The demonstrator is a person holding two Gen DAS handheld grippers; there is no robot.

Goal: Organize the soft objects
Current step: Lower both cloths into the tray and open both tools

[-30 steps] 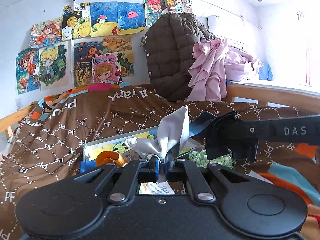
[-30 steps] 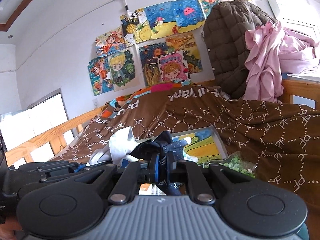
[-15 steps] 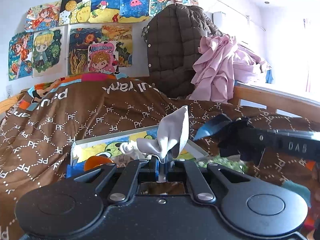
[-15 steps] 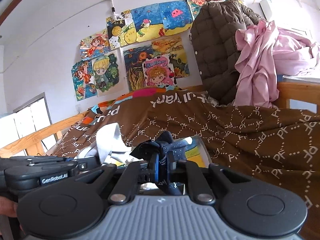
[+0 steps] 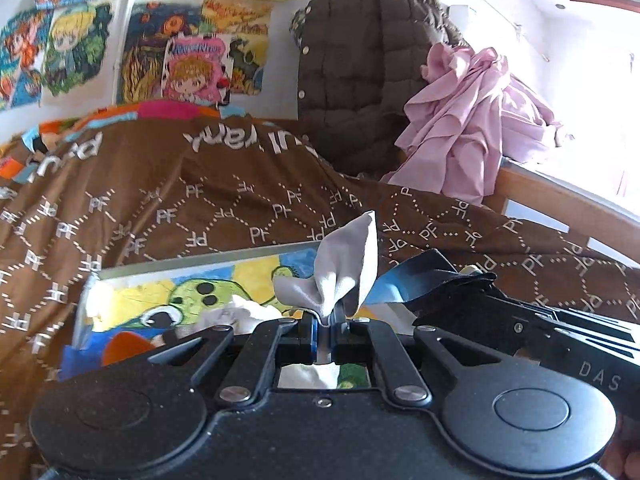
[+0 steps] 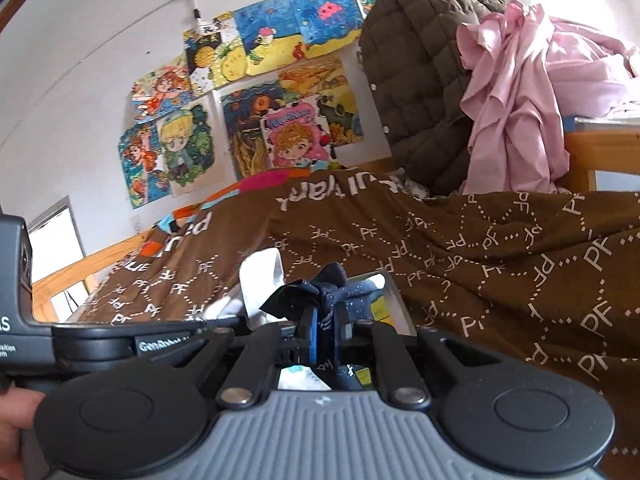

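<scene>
Tray: white cloth inside | left claw: grey cloth

Grey cloth; navy, possibly speckled cloth; brown "PF"-patterned quilt.

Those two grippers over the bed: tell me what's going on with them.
A person is sorting small cloth pieces with a handheld gripper in each hand. The left gripper is shut on a crumpled light grey cloth, and the right gripper is shut on a dark navy speckled cloth. Both are held side by side above a shallow box with a cartoon-printed bottom lying on the brown patterned bedspread.
</scene>
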